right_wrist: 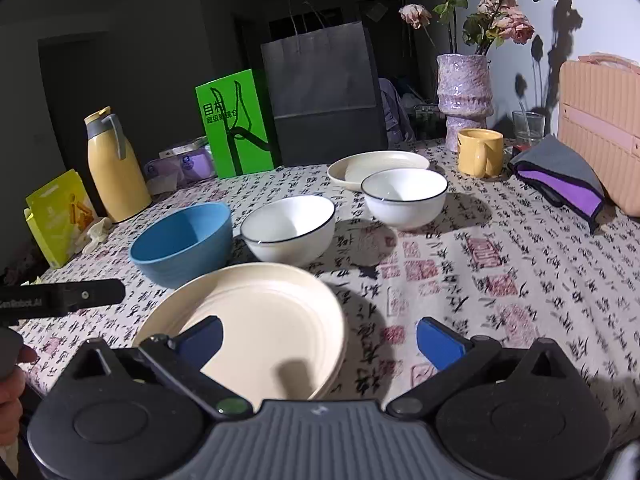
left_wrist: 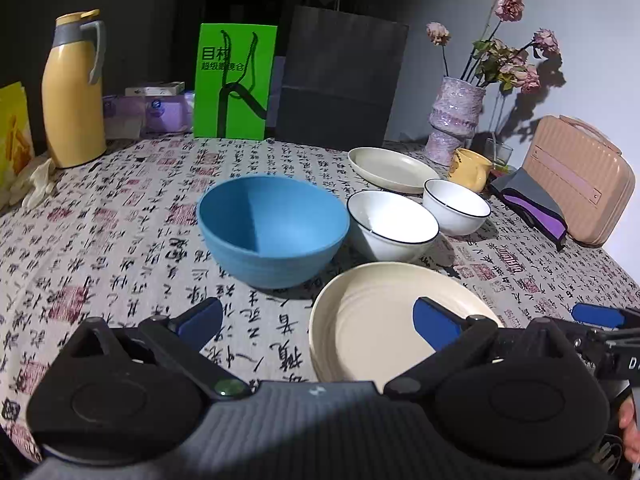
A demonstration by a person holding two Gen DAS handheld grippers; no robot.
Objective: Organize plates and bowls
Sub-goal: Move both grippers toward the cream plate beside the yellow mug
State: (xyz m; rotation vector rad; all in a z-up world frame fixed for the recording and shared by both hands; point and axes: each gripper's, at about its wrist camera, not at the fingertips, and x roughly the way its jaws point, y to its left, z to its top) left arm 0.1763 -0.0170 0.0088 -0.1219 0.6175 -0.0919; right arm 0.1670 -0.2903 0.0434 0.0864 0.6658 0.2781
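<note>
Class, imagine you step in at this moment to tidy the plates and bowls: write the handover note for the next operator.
Left gripper: open, empty, low over the table.
Right gripper: open, empty, its left finger over the near cream plate.
The blue bowl, two white bowls and far cream plate all sit separately on the tablecloth.
Done: nothing stacked.
Left: stack the plates together and nest the bowls.

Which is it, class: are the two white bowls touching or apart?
Apart. The right wrist view shows tablecloth between the nearer white bowl and farther white bowl.
</note>
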